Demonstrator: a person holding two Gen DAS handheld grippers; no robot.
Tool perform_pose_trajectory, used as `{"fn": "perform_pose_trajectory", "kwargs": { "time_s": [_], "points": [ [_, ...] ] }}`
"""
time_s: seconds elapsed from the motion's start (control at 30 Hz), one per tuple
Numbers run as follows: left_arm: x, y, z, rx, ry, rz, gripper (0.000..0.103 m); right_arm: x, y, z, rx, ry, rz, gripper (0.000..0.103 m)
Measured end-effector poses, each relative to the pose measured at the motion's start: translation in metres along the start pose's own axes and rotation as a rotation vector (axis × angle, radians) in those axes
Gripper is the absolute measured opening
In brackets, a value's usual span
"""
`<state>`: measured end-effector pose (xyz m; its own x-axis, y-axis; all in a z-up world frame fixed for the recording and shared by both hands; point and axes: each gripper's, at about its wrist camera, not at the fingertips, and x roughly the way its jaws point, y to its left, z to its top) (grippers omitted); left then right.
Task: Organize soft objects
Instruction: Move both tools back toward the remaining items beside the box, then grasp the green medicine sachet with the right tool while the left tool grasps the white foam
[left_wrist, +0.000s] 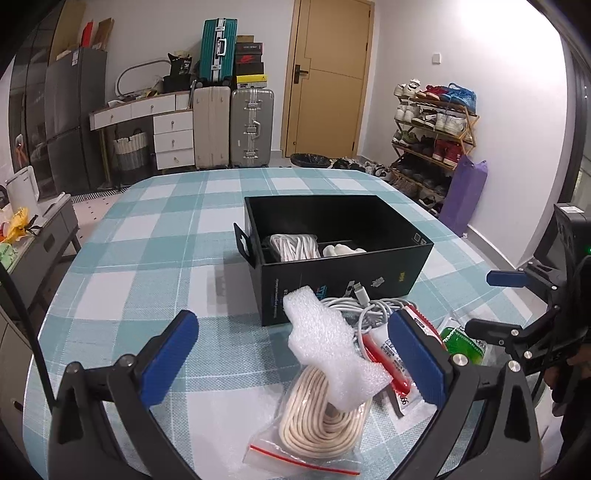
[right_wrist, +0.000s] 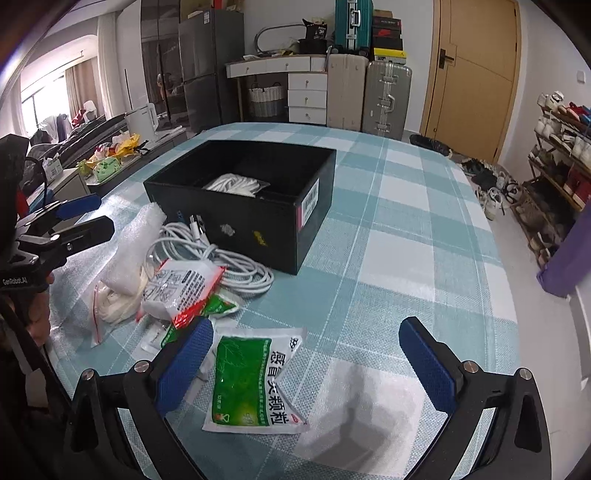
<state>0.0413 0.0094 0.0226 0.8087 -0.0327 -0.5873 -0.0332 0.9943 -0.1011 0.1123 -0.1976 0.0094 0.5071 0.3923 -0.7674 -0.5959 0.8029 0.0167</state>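
A black box (left_wrist: 343, 291) (right_wrist: 258, 236) stands on the checked table and holds a bagged white rope coil (left_wrist: 293, 246) (right_wrist: 236, 185). In front of it lie a white foam piece (left_wrist: 328, 343) (right_wrist: 129, 251), a bagged cream cable coil (left_wrist: 321, 424) (right_wrist: 110, 306), a white charging cable (left_wrist: 369, 308) (right_wrist: 221, 266), a red-and-white sachet (left_wrist: 399, 354) (right_wrist: 184, 288) and a green sachet (right_wrist: 251, 384) (left_wrist: 463, 341). My left gripper (left_wrist: 295, 358) (right_wrist: 85, 218) is open above the foam and coil. My right gripper (right_wrist: 306, 354) (left_wrist: 491, 302) is open over the green sachet.
The table (left_wrist: 147, 258) has a teal checked cloth. Suitcases (left_wrist: 232, 125), a drawer desk (left_wrist: 155, 125), a door (left_wrist: 325, 74) and a shoe rack (left_wrist: 432, 136) stand beyond it. A low side table with clutter (right_wrist: 110, 162) is to the left.
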Motion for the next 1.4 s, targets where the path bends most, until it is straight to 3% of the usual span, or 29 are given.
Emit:
{"fn": "perform_pose_trajectory", "kwargs": {
  "time_s": [0.7, 1.4],
  "points": [
    [0.006, 0.007, -0.008, -0.021, 0.028, -0.01, 0.102, 0.03, 0.013, -0.016, -0.071, 0.116, 0.005, 0.102],
    [0.013, 0.005, -0.014, -0.021, 0.043, -0.021, 0.102, 0.038, 0.01, -0.019, -0.067, 0.156, 0.017, 0.102]
  ]
}}
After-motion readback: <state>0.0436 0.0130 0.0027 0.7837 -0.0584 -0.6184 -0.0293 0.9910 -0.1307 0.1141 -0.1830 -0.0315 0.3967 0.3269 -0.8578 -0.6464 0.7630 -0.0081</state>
